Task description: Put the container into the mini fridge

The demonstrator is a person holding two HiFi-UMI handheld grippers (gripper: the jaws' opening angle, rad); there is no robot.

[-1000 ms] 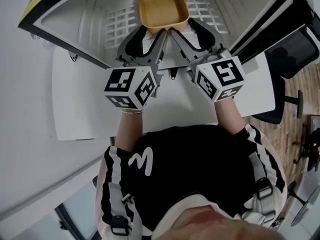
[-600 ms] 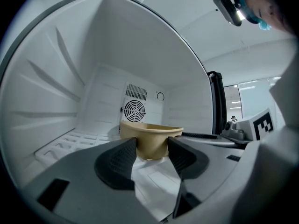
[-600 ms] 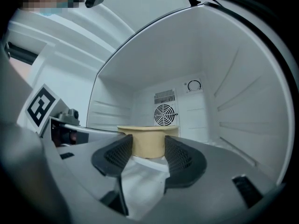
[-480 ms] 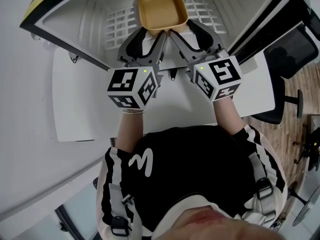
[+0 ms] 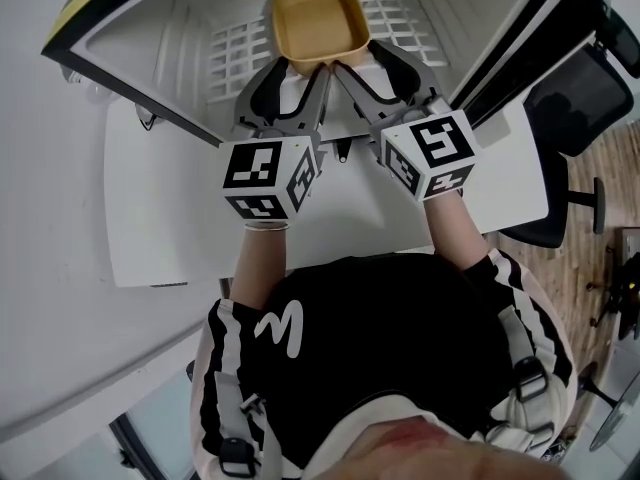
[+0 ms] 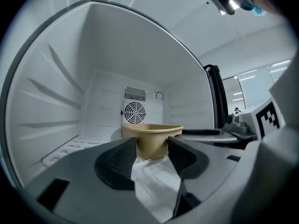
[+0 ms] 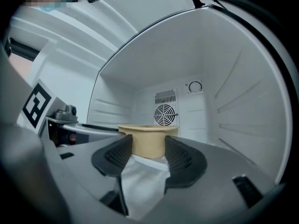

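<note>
Both the left tongs [image 6: 152,143] and right tongs [image 7: 149,143] clasp the container [image 5: 315,20] at their tips, inside the fridge [image 5: 170,43], so we should settle it flat on the floor below them, then loosen both together.

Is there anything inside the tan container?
No, the head view looks down into the tan container and shows only its bare bottom and walls.
</note>
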